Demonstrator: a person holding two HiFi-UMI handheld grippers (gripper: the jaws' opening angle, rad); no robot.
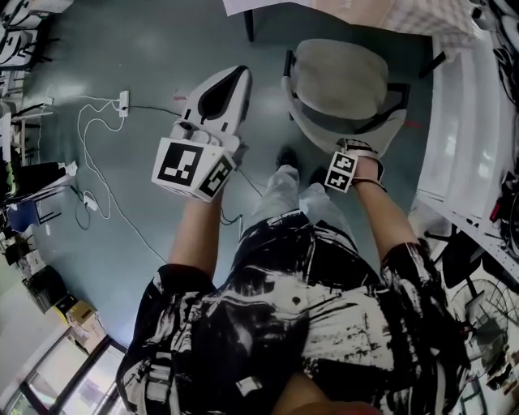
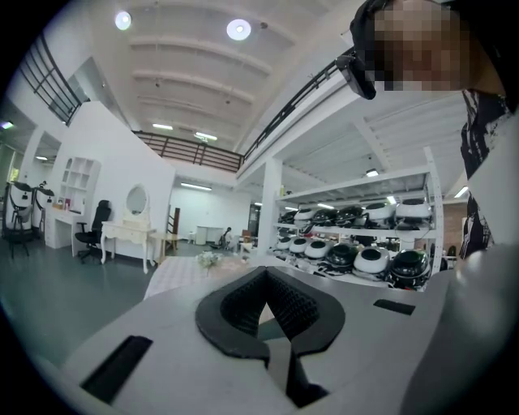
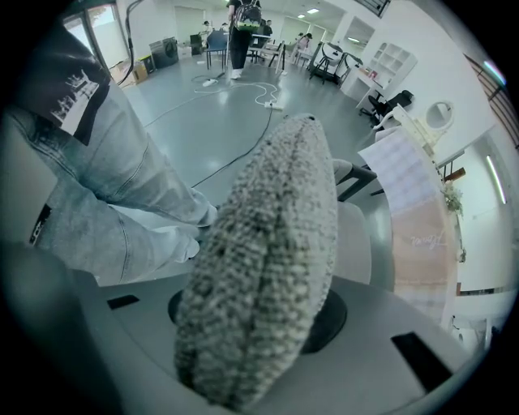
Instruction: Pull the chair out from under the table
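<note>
The chair has a beige seat and a nubbly grey backrest, and it stands in front of me, near the cloth-covered table. My right gripper points down and is shut on the top edge of the backrest, which fills the right gripper view; the seat shows behind it. My left gripper is held level out over the floor to the left of the chair. Its dark pads meet at the tips and hold nothing.
White cables and a power strip lie on the grey floor at the left. White shelving runs along the right side. My legs in jeans stand close behind the chair. Shelves of helmets show ahead of the left gripper.
</note>
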